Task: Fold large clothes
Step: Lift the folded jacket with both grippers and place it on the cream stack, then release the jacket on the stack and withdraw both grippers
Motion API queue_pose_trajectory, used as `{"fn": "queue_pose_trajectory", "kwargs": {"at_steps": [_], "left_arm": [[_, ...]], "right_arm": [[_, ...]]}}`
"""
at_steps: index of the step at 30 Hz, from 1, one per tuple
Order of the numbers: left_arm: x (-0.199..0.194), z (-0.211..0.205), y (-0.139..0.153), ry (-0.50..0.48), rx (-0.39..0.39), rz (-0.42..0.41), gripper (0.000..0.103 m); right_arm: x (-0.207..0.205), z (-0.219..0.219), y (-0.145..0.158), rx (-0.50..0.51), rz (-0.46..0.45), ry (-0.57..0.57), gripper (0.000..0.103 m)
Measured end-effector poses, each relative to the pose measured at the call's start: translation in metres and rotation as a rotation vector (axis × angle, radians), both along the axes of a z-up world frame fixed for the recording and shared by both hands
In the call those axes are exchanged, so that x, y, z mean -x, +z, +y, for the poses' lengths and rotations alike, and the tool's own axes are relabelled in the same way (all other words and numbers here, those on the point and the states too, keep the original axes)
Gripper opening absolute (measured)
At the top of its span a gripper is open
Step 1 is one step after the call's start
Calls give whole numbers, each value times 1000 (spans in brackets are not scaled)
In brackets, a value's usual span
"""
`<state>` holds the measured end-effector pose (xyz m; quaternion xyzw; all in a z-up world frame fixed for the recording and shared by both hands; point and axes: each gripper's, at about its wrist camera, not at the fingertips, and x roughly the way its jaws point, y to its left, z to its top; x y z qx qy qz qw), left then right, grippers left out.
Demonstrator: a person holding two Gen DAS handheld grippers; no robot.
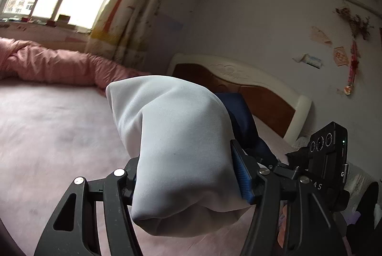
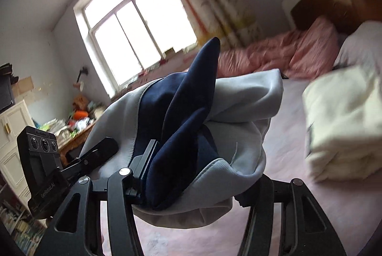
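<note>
Beyond the claw a rumpled pink quilt (image 1: 50,62) lies along the far edge of the pale pink bed sheet (image 1: 47,127), a carved brown wooden headboard (image 1: 241,89) to its right, a bright paned window (image 2: 133,27) behind.

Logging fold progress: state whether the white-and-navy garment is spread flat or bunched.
Bunched. The garment bulges in thick folds between the left gripper pads; the right gripper clamps another wad, above the bed.

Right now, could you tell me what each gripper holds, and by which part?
Both the left gripper and right gripper clamp bunched folds of one white-and-navy garment.
</note>
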<state>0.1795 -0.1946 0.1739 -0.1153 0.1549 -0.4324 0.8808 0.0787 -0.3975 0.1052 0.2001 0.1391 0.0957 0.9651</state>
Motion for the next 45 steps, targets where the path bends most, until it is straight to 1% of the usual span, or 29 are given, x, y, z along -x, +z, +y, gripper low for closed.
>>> {"fn": "queue_pose_trajectory", "kwargs": {"at_steps": [2,4,5,6,8,9,11,12,13,14,15,16,17,18,20,21,23,24,25,26,27,28,30,33,35,38,40,43,45], "left_arm": [[-3,-33,21,-60,35,-56,60],[-15,-65,35,-139,109,-84,60],[-21,-80,36,-173,150,-89,60],[-27,-100,37,-195,166,-102,60],[-41,-139,28,-226,156,-113,60],[-50,-160,17,-240,153,-85,60],[-66,-197,-17,-239,112,-6,60],[-67,-219,-42,-215,60,35,60],[-67,-241,-69,-185,-19,83,61],[-65,-260,-97,-153,-112,103,61],[-62,-271,-116,-128,-165,76,62],[-62,-271,-120,-129,-141,56,63],[-64,-269,-115,-134,-117,68,66],[-65,-270,-108,-145,-118,82,69],[-60,-273,-99,-149,-169,33,70],[-57,-269,-100,-137,-197,-1,73],[-53,-265,-101,-117,-206,-21,81],[-50,-262,-100,-96,-198,-34,94],[-48,-256,-98,-71,-189,-54,103],[-47,-251,-97,-52,-182,-82,103],[-52,-247,-95,-39,-187,-109,103],[-56,-243,-93,-29,-196,-134,103],[-52,-228,-87,-16,-197,-178,103],[-42,-202,-77,30,-162,-236,103],[-37,-184,-71,47,-140,-248,103],[-24,-154,-66,75,-118,-277,103],[-15,-136,-66,96,-112,-314,103],[-5,-116,-72,123,-130,-356,103],[3,-109,-81,159,-158,-406,103]], "right_arm": [[13,-32,25,1,-53,-59,57],[28,-63,49,41,-115,-133,57],[35,-77,59,67,-148,-173,57],[40,-88,67,92,-167,-206,57],[42,-112,75,165,-170,-292,57],[36,-128,71,187,-153,-337,57],[22,-155,52,190,-90,-402,57],[11,-167,34,202,-34,-446,57],[-3,-178,12,220,39,-488,56],[-19,-190,-17,243,134,-532,56],[-31,-198,-41,259,201,-552,56],[-34,-204,-62,270,196,-566,58],[-28,-206,-70,265,138,-573,58],[-20,-207,-71,240,100,-569,58],[-11,-211,-68,204,90,-577,60],[-13,-208,-67,228,101,-588,61],[-22,-197,-62,248,116,-591,61],[-17,-196,-60,240,116,-590,61],[-12,-193,-59,226,106,-593,63],[-5,-193,-55,212,93,-598,64],[1,-191,-53,203,74,-610,68],[6,-189,-51,201,55,-631,79],[18,-181,-44,215,11,-671,86],[37,-166,-36,202,-41,-694,87],[48,-155,-31,185,-73,-688,89],[64,-136,-21,200,-116,-704,91],[74,-119,-20,211,-162,-693,103],[77,-91,-27,275,-196,-709,103],[75,-73,-37,305,-198,-767,103]]}}
